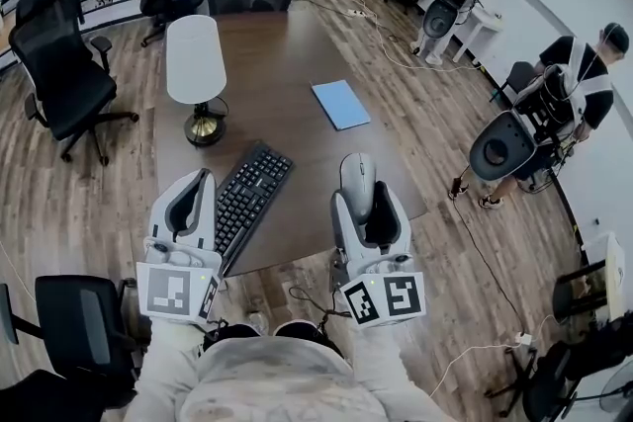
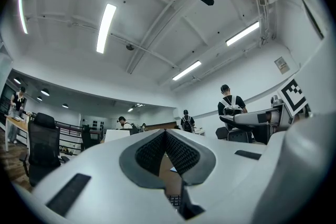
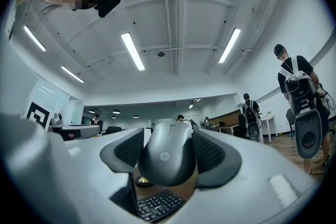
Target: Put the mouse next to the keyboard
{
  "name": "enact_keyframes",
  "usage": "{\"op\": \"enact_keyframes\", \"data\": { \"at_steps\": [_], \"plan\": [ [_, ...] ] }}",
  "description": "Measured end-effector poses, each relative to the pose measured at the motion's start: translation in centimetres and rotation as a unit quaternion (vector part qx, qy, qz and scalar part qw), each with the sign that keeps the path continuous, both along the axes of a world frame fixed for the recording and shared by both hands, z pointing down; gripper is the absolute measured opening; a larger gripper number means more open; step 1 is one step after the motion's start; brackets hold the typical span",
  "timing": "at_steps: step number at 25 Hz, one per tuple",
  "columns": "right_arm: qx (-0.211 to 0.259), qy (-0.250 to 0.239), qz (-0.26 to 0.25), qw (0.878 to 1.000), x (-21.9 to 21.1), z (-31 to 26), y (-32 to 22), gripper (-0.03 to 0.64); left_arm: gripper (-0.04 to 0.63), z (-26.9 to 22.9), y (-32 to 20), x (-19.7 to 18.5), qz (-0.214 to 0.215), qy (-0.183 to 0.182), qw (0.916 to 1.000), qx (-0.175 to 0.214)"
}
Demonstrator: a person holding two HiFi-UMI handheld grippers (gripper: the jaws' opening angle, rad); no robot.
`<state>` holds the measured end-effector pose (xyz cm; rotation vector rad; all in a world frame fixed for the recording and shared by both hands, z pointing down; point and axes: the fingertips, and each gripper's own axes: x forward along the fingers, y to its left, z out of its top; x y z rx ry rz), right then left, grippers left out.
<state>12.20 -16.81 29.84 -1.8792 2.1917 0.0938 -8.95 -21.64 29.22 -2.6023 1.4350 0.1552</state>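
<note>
Right gripper [image 1: 366, 212]: fingers [image 3: 212, 157] closed on the mouse [image 3: 168, 157], one pad on each side
Mouse: over the near worktop [image 1: 287, 64] edge; at 3 o'clock of the keyboard [image 1: 252, 193], apart from it
Left gripper [image 1: 188, 203]: fingers [image 2: 184, 155] closed, tips touching, nothing between; at 9 o'clock of the keyboard

Both arms reach forward, side by side. The left gripper [image 1: 198, 179] has its jaws pressed together, empty; the right gripper [image 1: 368, 203] clamps the mouse [image 1: 356, 171].
</note>
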Motion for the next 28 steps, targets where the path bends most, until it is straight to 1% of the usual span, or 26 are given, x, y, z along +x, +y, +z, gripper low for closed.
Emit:
{"op": "enact_keyframes", "data": {
  "at_steps": [6, 12, 19, 24, 28],
  "plan": [
    [-0.008, 0.0, -0.001, 1.0, -0.7, 0.8, -1.3, 0.303, 0.004, 0.7, -1.3, -0.5, 0.001, -0.002, 1.0, -0.006],
    [-0.021, -0.001, -0.005, 1.0, 0.2, 1.8, -3.6, 0.302, 0.005, 1.4, -3.0, 0.4, 0.003, -0.006, 0.9999, -0.013],
    [-0.047, -0.012, -0.018, 0.999, 1.9, 3.4, -8.7, 0.302, 0.005, 1.6, -6.6, 1.3, -0.012, -0.008, 0.9997, -0.021],
    [-0.075, -0.022, -0.034, 0.996, 3.0, 5.1, -13.0, 0.299, 0.005, 1.9, -9.4, 1.8, -0.03, -0.008, 0.9991, -0.028],
    [-0.093, -0.02, -0.049, 0.994, 3.7, 6.4, -15.8, 0.299, 0.005, 2.3, -11.1, 2.3, -0.047, -0.007, 0.9983, -0.034]
  ]
}}
